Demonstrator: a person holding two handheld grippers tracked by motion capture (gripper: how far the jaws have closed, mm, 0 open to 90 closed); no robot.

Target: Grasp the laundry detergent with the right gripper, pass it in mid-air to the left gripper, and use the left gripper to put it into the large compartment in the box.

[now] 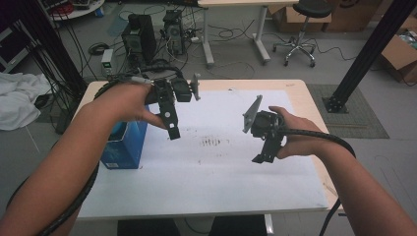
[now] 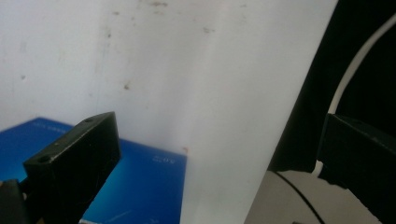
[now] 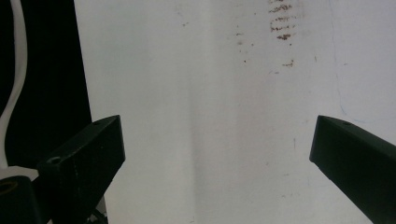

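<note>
A blue box stands on the table's left side, on the edge of a white sheet. My left gripper hovers just right of and above the box, jaws pointing down and open, with nothing between them. In the left gripper view the blue box lies below the open left gripper. My right gripper hangs over the sheet's right half, also open and empty. The right gripper view looks down between the wide-apart jaws of the right gripper onto the bare sheet.
Dark scuff marks dot the sheet's middle. The wooden table edge runs along the right. Behind the table are computer towers, a stool and cables on the floor. A black post stands at right, white cloth at left.
</note>
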